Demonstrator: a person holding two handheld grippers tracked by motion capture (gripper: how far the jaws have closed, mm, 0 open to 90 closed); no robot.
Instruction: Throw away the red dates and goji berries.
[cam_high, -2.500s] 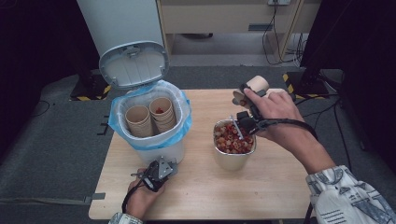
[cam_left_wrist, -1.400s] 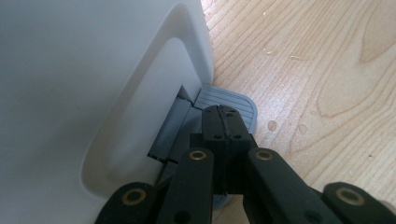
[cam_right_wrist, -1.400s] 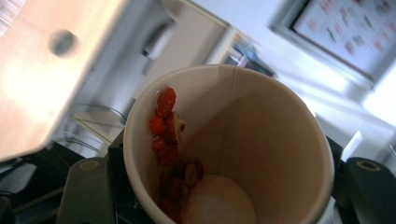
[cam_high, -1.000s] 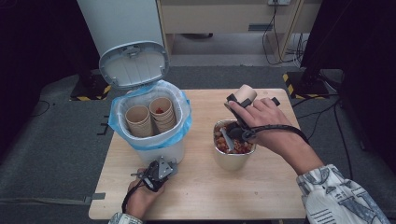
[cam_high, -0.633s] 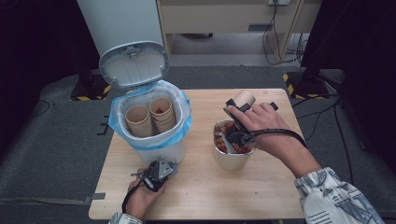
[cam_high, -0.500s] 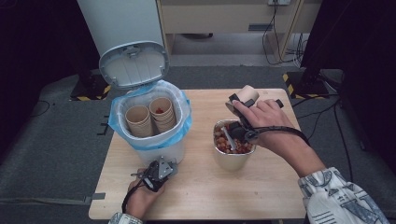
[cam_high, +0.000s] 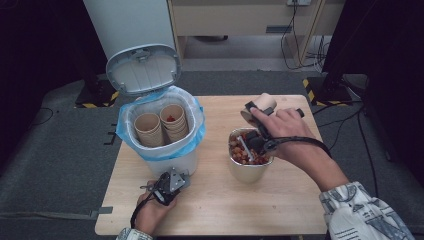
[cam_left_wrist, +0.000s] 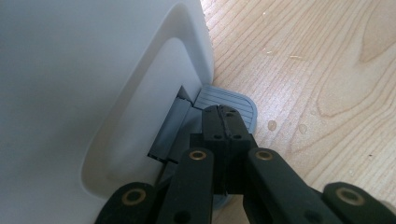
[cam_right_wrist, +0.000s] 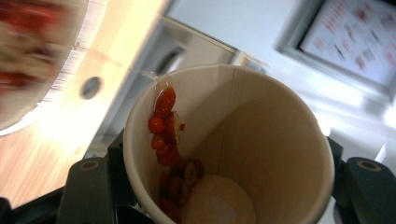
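Note:
A white pedal bin (cam_high: 165, 159) lined with a blue bag stands on the wooden table (cam_high: 295, 210), its lid (cam_high: 144, 70) up. Two stacks of paper cups (cam_high: 172, 121) sit inside it. My left gripper (cam_high: 167, 184) lies at the bin's foot, shut, with its tips (cam_left_wrist: 223, 116) resting on the grey pedal (cam_left_wrist: 236, 100). My right gripper (cam_high: 258, 112) is shut on a paper cup (cam_high: 263, 103), tipped on its side just behind a metal bowl (cam_high: 242, 172) of red food (cam_high: 243, 154). Red bits (cam_right_wrist: 166, 121) cling to the inner wall of the cup (cam_right_wrist: 261, 149).
The bin wall (cam_left_wrist: 93, 93) rises right beside the left jaws. The person's right forearm (cam_high: 320, 167) reaches over the table's right side. Bare wood lies in front of the bowl and at the far middle of the table. Dark floor surrounds the table.
The right hand brought the cup left and down from behind the bowl to its far rim and tipped it further. The left gripper has stayed on the pedal.

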